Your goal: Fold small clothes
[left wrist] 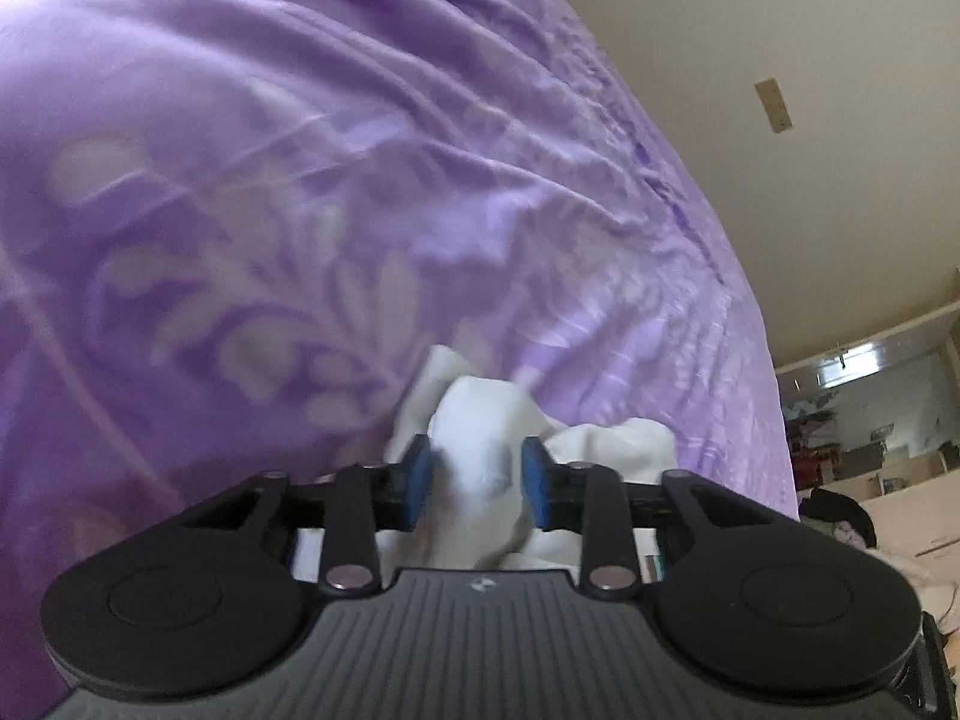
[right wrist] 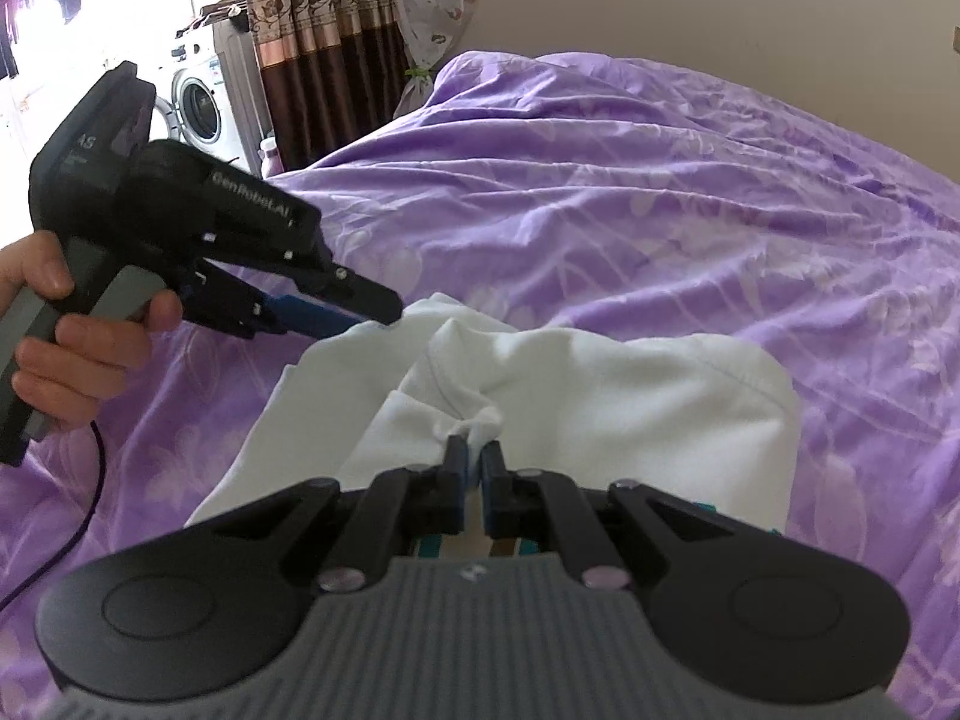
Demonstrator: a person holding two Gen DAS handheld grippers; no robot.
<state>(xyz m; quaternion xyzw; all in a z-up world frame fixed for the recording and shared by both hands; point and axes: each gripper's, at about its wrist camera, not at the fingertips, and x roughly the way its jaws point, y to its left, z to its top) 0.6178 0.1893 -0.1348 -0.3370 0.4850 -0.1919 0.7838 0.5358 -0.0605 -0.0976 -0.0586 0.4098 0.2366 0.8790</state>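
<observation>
A small white garment (right wrist: 600, 402) lies crumpled on the purple floral bedspread (right wrist: 660, 210). My right gripper (right wrist: 475, 450) is shut on a bunched fold of it near the middle. My left gripper (left wrist: 480, 468) has a thick fold of the white garment (left wrist: 480, 426) between its blue pads, which stand a little apart around the cloth. In the right wrist view the left gripper (right wrist: 384, 315) comes in from the left, held by a hand, its tips at the garment's far left edge.
The purple bedspread (left wrist: 300, 180) fills most of both views. A washing machine (right wrist: 195, 102) and brown curtains (right wrist: 324, 30) stand beyond the bed at the back left. A cream wall (left wrist: 780, 120) is at the right.
</observation>
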